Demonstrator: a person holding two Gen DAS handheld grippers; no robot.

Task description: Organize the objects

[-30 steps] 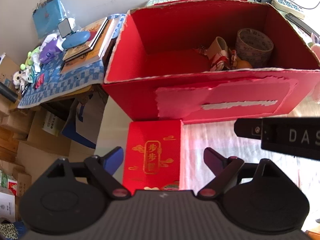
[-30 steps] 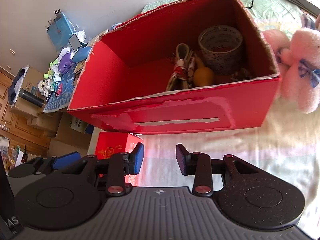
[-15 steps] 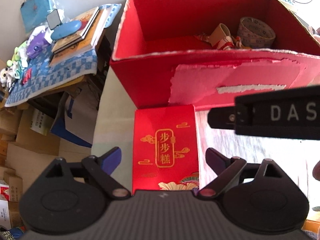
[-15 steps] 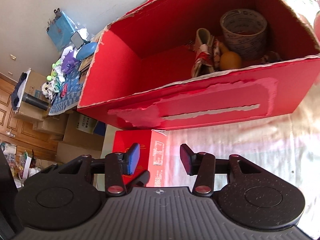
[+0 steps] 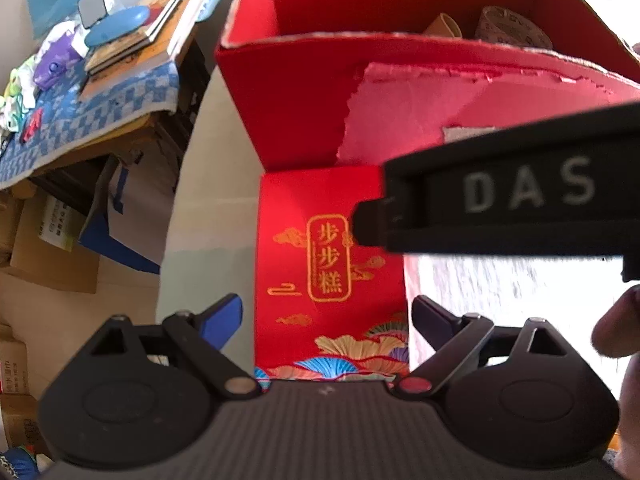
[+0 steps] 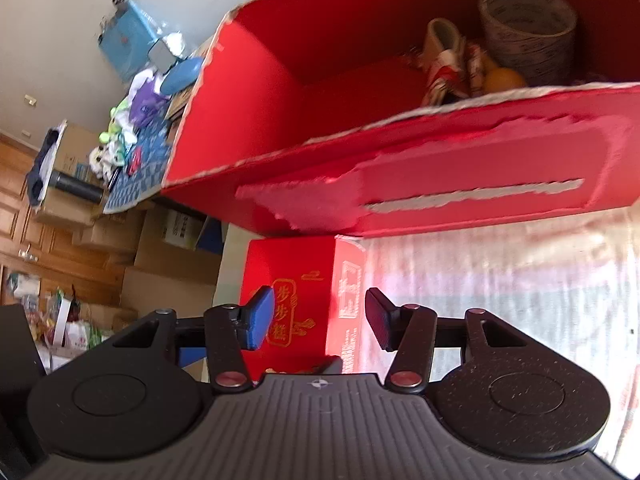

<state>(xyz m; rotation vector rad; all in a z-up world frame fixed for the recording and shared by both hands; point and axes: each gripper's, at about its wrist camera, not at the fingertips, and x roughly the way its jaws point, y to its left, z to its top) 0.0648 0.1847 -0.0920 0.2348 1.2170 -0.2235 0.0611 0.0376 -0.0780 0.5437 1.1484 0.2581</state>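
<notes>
Grippers both hung over the small red gift box (image 5: 332,264), which lay on the bed just in front of the big red carton (image 6: 400,168). My left gripper (image 5: 326,316) was spread wide, straddling it without touching. My right gripper (image 6: 320,318) had just been opening, nothing pinched.

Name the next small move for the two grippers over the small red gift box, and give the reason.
Probably lower the left gripper a little further so its open jaws straddle the small red gift box, then close. The right gripper, its jaws just opened, hangs over the same box, gripping nothing. The big red carton right behind has free floor.
</notes>
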